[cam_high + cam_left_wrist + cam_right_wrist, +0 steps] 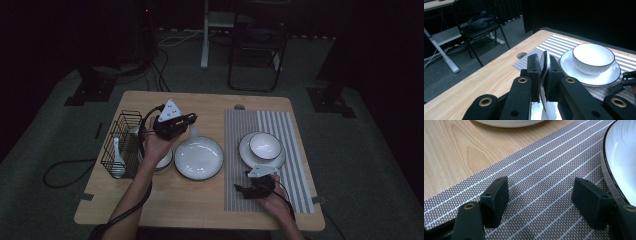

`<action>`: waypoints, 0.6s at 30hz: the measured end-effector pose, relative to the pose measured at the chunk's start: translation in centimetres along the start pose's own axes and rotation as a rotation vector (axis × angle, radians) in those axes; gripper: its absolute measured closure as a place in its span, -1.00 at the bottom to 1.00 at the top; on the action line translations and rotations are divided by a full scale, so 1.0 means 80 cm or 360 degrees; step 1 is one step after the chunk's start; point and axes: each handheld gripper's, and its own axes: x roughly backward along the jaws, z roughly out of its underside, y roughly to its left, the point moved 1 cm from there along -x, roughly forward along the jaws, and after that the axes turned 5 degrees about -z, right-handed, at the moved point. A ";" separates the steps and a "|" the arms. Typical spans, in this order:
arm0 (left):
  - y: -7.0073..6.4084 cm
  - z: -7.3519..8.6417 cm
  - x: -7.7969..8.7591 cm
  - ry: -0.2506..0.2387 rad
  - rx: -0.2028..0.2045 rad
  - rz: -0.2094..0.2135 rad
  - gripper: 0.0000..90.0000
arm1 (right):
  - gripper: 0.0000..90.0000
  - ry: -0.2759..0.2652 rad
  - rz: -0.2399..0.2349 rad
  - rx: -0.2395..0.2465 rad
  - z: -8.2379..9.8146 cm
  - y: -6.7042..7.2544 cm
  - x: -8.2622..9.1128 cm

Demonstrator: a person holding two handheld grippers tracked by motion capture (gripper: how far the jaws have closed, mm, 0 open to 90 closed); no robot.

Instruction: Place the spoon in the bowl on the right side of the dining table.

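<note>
My left gripper [186, 123] hovers over the left half of the wooden table [200, 200], just behind a white plate [198, 157]. Its jaws are shut on a white ceramic spoon [545, 61], which hangs down from them [192, 134]. To the right, a white bowl [264, 145] sits on a white plate [247, 154] on the striped placemat [295, 125]. My right gripper [243, 190] rests low on that mat at the front, open, with bare mat between its pads [495, 195]. The plate's dark-rimmed edge [621, 162] lies just beside its right jaw.
A black wire basket [120, 125] stands at the table's left edge with another white spoon [116, 161] in it. A white bowl [165, 161] sits under my left wrist. A folding chair [257, 45] stands on the floor behind the table.
</note>
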 end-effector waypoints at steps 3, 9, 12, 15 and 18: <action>-0.002 -0.001 -0.003 -0.0005 -0.0002 0.0013 0.89 | -0.35 0.0000 0.0001 0.0000 0.000 0.000 0.000; -0.006 -0.002 -0.010 -0.0011 -0.0010 0.0038 0.89 | -0.34 0.0000 0.0001 0.0002 0.000 0.000 0.000; -0.008 -0.002 -0.013 -0.0010 -0.0011 0.0048 0.89 | -0.35 0.0000 0.0002 0.0001 0.000 0.000 0.000; -0.009 -0.004 -0.016 -0.0010 -0.0018 0.0057 0.89 | -0.35 0.0000 0.0002 0.0001 0.000 0.000 0.000; -0.011 -0.006 -0.020 -0.0014 -0.0019 0.0069 0.89 | -0.35 0.0000 0.0004 0.0002 0.000 0.000 0.000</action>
